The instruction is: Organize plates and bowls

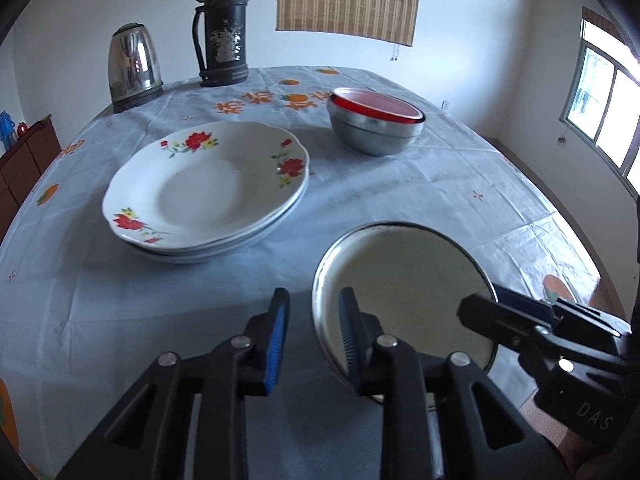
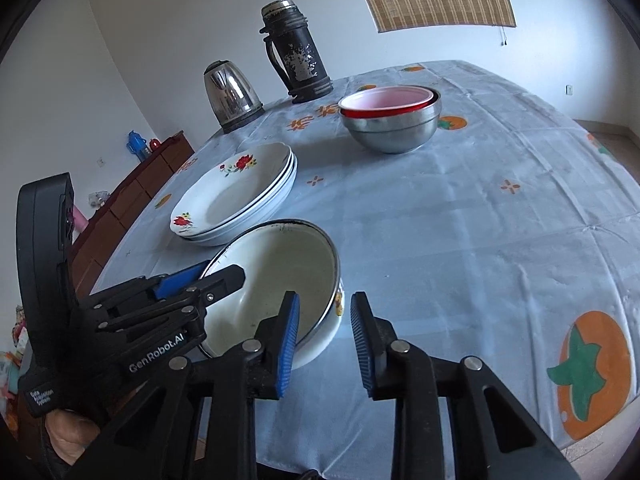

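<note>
Enamel bowl [image 1: 404, 292] straddled the left gripper [image 1: 314, 332] in the left wrist view, rim between parted jaws, unclamped. Right wrist view showed the right gripper [image 2: 325, 336] likewise open astride the near rim. Risk: uneven closing could tip the bowl toward the stacked plates [image 2: 236, 196].

Daylight is coming in from the window [image 1: 604, 108], blowing out its panes. Soft shadows are lying on the tabletop [image 1: 460, 184]. Fisheye is bending edges; corners are vignetting black.
</note>
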{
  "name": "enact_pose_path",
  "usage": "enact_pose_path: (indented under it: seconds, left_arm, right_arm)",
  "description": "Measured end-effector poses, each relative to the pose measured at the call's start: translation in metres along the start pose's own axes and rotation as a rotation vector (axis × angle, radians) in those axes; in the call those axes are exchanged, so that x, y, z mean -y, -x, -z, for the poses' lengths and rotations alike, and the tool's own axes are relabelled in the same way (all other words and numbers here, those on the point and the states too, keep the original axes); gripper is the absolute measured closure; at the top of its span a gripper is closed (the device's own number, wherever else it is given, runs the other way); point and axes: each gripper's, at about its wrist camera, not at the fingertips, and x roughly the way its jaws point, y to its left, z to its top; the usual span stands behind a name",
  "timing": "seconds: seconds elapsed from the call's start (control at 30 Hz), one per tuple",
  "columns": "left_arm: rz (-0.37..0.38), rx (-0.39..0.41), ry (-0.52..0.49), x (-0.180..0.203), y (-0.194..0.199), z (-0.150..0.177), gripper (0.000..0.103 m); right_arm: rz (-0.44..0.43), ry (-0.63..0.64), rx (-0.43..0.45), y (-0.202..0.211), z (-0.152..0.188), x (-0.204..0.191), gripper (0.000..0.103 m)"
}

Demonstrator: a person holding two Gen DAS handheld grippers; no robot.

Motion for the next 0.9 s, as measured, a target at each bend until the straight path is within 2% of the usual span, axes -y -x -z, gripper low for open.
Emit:
enact_pose_path:
  seconds: [0.13, 0.2, 0.37, 0.9]
  left_arm:
    - [0.028, -0.026, 0.005, 0.0055, -0.0056, 0.0018, 0.085]
    - [0.012, -0.023, 0.002, 0.0079, -0.0066, 0.0025, 0.085]
    - [0.025, -0.022, 0.027, 0.0043, -0.0071, 0.0025, 0.088]
    - [-0.002, -0.026, 0.003, 0.0107, -0.0065, 0.0024, 0.089]
  right_arm:
    - [0.012, 0.011, -0.007, -0.0034, -0.0016, -0.0041, 0.082]
    - [0.016, 0.007, -0.008, -0.0046, -0.0029, -0.0035, 0.083]
    - [0.022, 0.007, -0.005, -0.0050, -0.0030, -0.0032, 0.084]
    - [0.047, 0.000, -0.007, -0.0016, -0.0016, -0.0035, 0.086]
